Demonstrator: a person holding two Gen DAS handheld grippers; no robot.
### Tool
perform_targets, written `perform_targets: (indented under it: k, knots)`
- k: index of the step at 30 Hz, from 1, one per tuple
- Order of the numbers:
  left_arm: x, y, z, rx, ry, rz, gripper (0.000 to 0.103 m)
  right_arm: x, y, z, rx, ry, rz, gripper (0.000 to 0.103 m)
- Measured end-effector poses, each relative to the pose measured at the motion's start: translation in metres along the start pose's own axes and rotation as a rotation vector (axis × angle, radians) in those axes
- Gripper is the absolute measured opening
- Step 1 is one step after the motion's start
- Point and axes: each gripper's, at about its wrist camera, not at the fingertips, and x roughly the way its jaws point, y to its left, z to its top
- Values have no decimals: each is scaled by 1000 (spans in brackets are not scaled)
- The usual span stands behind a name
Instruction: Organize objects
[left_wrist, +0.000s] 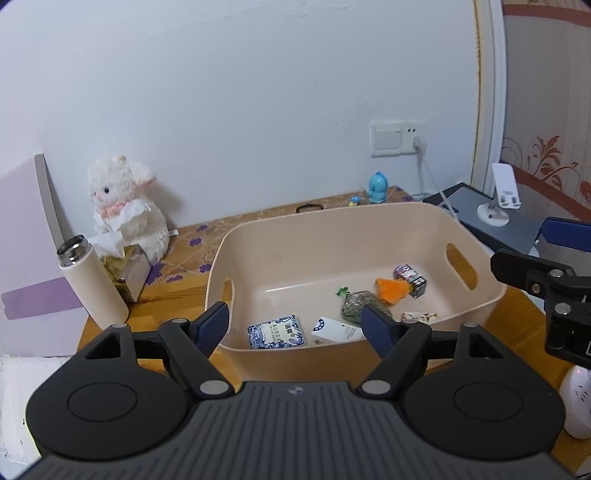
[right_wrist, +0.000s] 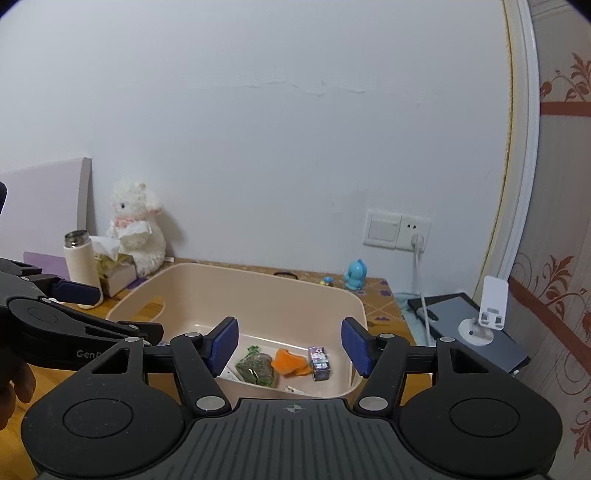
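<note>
A beige plastic bin (left_wrist: 476, 254) (right_wrist: 354, 306) stands on the wooden table. Inside lie a blue-and-white tissue pack (left_wrist: 276, 331), a white card (left_wrist: 334, 329), a green packet (left_wrist: 355, 303) (right_wrist: 257, 368), an orange piece (left_wrist: 392, 290) (right_wrist: 290, 362), a small printed box (left_wrist: 410, 279) (right_wrist: 319, 362) and a white patterned sachet (left_wrist: 419, 316). My left gripper (left_wrist: 295, 326) is open and empty above the bin's near rim. My right gripper (right_wrist: 290, 347) is open and empty above the bin's near right part. It also shows at the right edge of the left wrist view, its fingertips hidden.
A white bottle (left_wrist: 92, 280) (right_wrist: 79, 260), a tissue box (left_wrist: 127, 269) and a white plush lamb (left_wrist: 123, 205) (right_wrist: 136, 229) stand left of the bin. A blue figurine (left_wrist: 377, 187) (right_wrist: 356, 275), a tablet (right_wrist: 469, 332) and a white phone stand (left_wrist: 500, 199) (right_wrist: 484, 314) are at the right.
</note>
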Motion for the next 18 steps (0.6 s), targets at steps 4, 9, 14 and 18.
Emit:
perform_targets:
  k: [4,9,14,18]
  knots:
    - [-19,-1,-5,-4,-18,-14,80,-18,2,0,3,-24,2,69]
    - [-37,0,-16,-11,-27,-16,80,-38,5,-3,4,-41,-1,71]
    - [-59,4,-27,-30,-46,-5,80,-53,7,-8,14,-46,2,72]
    - [-74,3,-36,-23,-57,-2,80,-66,9,-14,16,-52,3,73]
